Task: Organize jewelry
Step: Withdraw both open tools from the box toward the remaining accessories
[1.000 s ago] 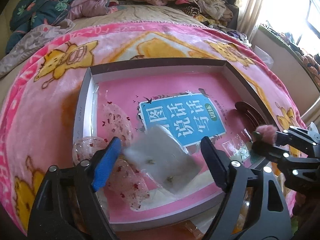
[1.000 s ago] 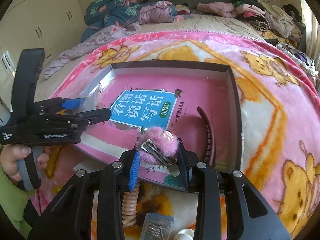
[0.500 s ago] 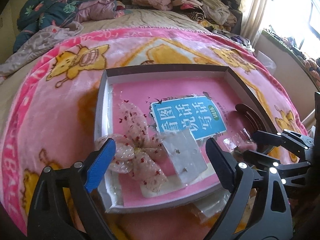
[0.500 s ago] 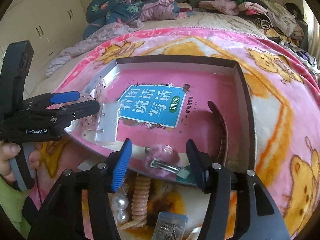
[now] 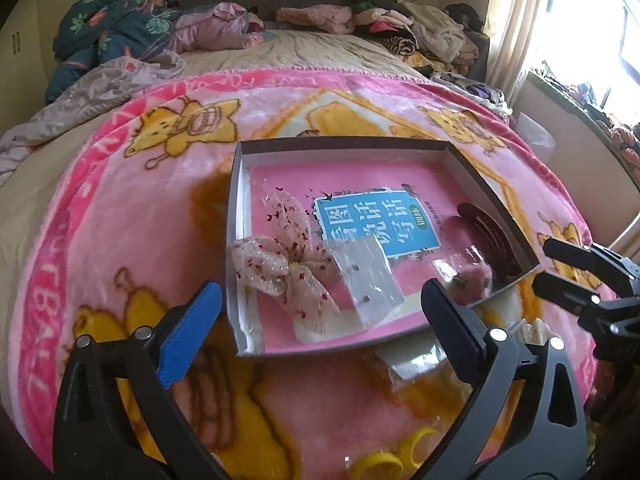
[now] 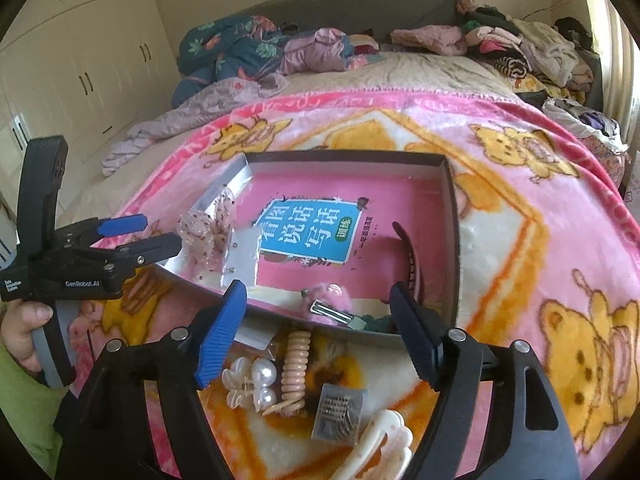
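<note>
A shallow box with a pink book as its floor lies on the pink blanket. In it lie a sheer pink bow, an earring card in a clear bag, a dark hair comb and a fluffy pink hair clip. My left gripper is open and empty in front of the box. My right gripper is open and empty, above the box's near edge.
On the blanket in front of the box lie a pearl clip, a pink spiral hair tie, a small silver packet, a cream claw clip and yellow rings. Clothes are piled at the bed's far end.
My right gripper opened, left the fluffy pink clip in the box and drew back. My left gripper drew back from the bow and earring card, which now lie in the box.
</note>
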{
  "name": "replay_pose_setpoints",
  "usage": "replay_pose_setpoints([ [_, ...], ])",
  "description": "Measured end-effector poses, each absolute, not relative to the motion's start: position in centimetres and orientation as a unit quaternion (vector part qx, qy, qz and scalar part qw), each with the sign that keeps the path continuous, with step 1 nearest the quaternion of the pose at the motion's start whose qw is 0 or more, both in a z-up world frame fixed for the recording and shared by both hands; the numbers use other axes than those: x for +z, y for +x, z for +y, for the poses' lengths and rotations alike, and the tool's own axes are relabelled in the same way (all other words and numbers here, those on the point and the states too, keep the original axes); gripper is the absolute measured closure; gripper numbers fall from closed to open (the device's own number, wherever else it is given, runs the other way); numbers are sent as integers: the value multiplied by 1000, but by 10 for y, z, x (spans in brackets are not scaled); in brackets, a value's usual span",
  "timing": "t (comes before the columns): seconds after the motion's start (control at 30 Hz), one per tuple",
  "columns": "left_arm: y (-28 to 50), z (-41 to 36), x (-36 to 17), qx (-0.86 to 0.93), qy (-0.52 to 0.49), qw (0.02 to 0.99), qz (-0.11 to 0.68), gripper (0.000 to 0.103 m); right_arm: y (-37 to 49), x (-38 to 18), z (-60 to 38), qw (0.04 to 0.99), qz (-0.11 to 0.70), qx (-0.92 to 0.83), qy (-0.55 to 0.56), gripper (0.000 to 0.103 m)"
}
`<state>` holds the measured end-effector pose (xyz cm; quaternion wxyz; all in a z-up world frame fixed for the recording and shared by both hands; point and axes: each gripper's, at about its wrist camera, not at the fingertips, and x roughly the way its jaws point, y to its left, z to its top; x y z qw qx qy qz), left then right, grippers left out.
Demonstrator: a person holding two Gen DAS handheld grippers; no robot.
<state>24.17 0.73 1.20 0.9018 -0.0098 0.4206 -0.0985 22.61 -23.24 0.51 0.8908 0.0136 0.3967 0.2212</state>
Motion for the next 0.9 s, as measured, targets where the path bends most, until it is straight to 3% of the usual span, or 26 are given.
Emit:
replay_pose_setpoints([
  [0.9,167,-7,37,-110,-9,914,391,10,144,51,-261,912,346,222,5,29],
])
